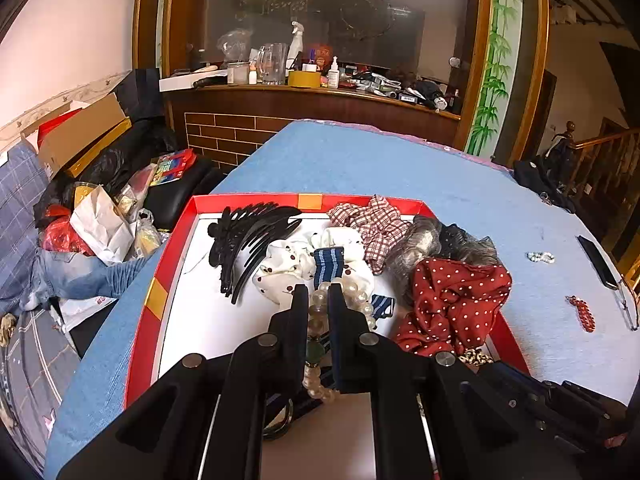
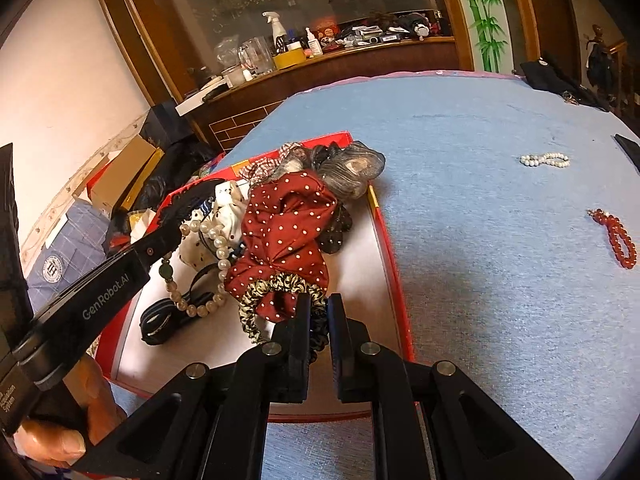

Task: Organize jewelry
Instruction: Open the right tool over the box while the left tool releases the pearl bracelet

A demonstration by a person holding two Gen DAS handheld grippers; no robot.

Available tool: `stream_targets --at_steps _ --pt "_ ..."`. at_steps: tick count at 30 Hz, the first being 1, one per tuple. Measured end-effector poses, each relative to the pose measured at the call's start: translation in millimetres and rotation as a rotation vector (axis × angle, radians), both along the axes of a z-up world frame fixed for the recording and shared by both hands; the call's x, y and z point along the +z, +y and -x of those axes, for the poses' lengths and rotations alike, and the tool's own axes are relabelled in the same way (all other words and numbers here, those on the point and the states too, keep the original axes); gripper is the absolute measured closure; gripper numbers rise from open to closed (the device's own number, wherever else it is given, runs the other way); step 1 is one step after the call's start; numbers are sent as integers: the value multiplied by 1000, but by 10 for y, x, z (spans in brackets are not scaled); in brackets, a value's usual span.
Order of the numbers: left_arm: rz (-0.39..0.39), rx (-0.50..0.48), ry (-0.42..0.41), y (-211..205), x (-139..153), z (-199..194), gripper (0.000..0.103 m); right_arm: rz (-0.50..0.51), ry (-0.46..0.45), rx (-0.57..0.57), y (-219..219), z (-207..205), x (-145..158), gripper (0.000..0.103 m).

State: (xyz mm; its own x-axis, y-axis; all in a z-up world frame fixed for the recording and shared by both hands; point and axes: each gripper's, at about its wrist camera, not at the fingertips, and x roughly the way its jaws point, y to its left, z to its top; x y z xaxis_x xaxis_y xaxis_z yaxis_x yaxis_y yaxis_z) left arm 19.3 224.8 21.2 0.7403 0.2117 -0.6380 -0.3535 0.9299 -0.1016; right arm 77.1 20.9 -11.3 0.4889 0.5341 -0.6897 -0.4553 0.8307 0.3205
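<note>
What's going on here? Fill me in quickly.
A person is sorting accessories with two handheld grippers. The left gripper is shut on a pearl bead strand over the red tray; the right gripper is shut on a leopard-print scrunchie. A white pearl bracelet and red bead bracelet lie on the blue cloth.

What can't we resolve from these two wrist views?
- Left wrist: the pearl bead strand runs under the left gripper; its lower loop is hidden.
- Right wrist: the leopard-print fabric scrunchie disappears behind the right gripper.
- Both: red cardboard tray near edge is blocked.
</note>
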Motion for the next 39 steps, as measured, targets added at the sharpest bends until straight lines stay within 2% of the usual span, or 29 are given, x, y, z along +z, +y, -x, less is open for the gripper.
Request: stream_targets --at_steps 12,17,19,20,21,24,26,28,30,32,33,35,39 --pt "-12 25 26 20 -50 -25 94 22 5 10 -2 68 -43 92" --pt "-10 27 31 32 -64 -23 93 28 3 12 -20 92 -38 83" --pt "-5 28 24 42 -64 -9 78 25 -6 14 -36 120 -14 72" --pt "-13 35 14 37 -49 5 65 23 -14 12 -45 135 3 69" --pt "-21 38 5 32 -39 18 60 20 -23 9 -52 153 20 65" --pt "-41 43 -20 4 -6 45 59 9 -54 3 -98 216 81 63" --pt "-45 42 -29 -3 7 58 57 6 -70 -8 -141 261 115 57" --pt "-58 53 -54 -17 41 89 52 -5 -80 -19 -192 299 150 51" --pt "-75 67 -78 -29 79 122 42 -3 -100 -30 -248 356 199 47" --pt "-90 78 -108 -49 124 171 35 5 -121 -42 -287 407 250 36" --pt "-95 82 -115 -56 141 182 31 12 -131 -49 -311 440 278 26" --pt "-117 93 -121 -95 169 224 29 28 -144 -47 -344 505 322 19" --pt "-153 102 -121 -220 208 414 13 80 -182 -30 -393 684 370 14"
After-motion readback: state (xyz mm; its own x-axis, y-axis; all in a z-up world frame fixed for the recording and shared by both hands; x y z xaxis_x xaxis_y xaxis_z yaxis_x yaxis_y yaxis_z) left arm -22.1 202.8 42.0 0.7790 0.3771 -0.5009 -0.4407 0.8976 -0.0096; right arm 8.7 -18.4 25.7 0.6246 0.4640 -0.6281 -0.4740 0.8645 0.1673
